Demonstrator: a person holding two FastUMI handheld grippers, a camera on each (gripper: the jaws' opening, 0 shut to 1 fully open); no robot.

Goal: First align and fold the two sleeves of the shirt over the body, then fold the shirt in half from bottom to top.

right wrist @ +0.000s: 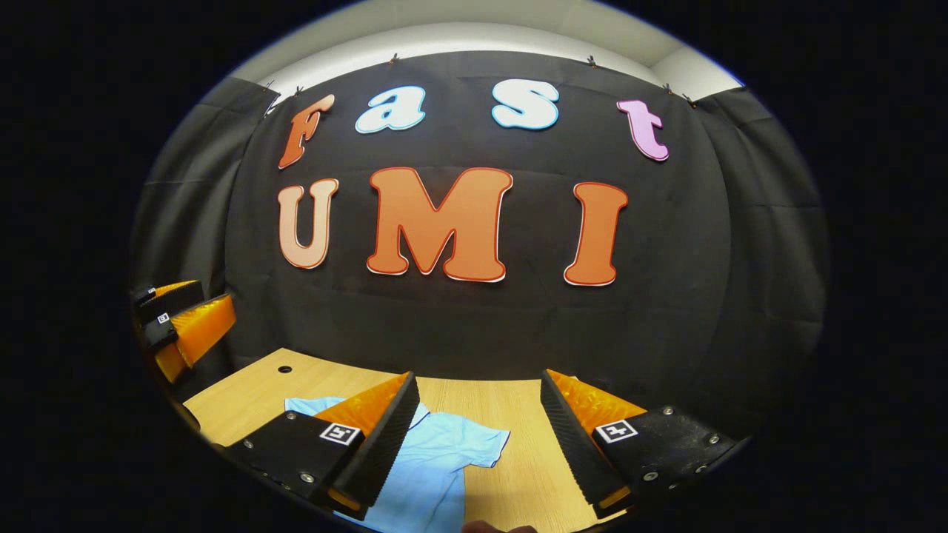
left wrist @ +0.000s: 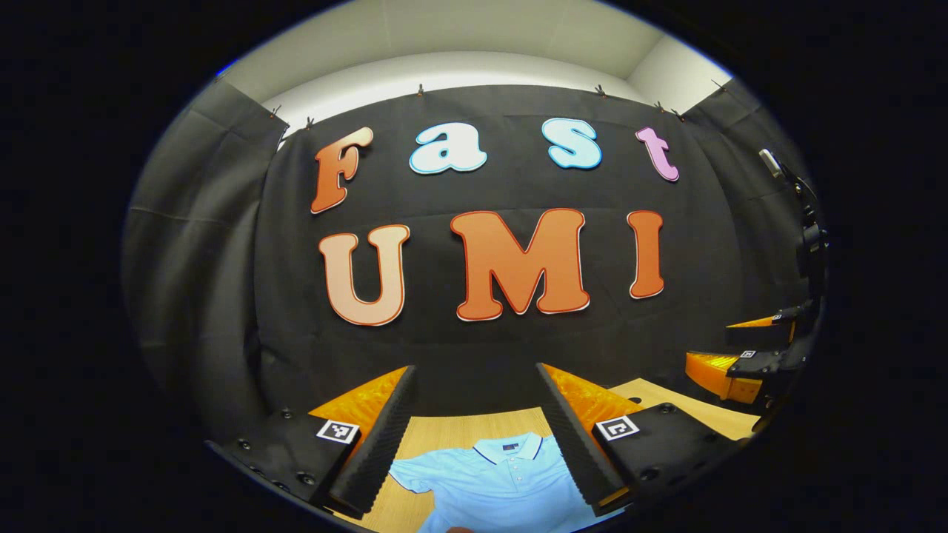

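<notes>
Lying flat on table (right wrist: 511, 400): shirt (left wrist: 492, 481); L gripper (left wrist: 474, 429), R gripper (right wrist: 478, 437) fingers wide apart, holding nothing.

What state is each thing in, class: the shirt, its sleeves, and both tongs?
Shirt: lying flat on the wooden table, unfolded, collar toward the booth wall.
Sleeve: spread out to the side, not yet folded over the body.
Left tongs: open, above the shirt, holding nothing.
Right tongs: open, above the sleeve, holding nothing.

one shirt (left wrist: 496, 481), one table (right wrist: 244, 403), two grippers (left wrist: 474, 437) (right wrist: 474, 437)
</notes>
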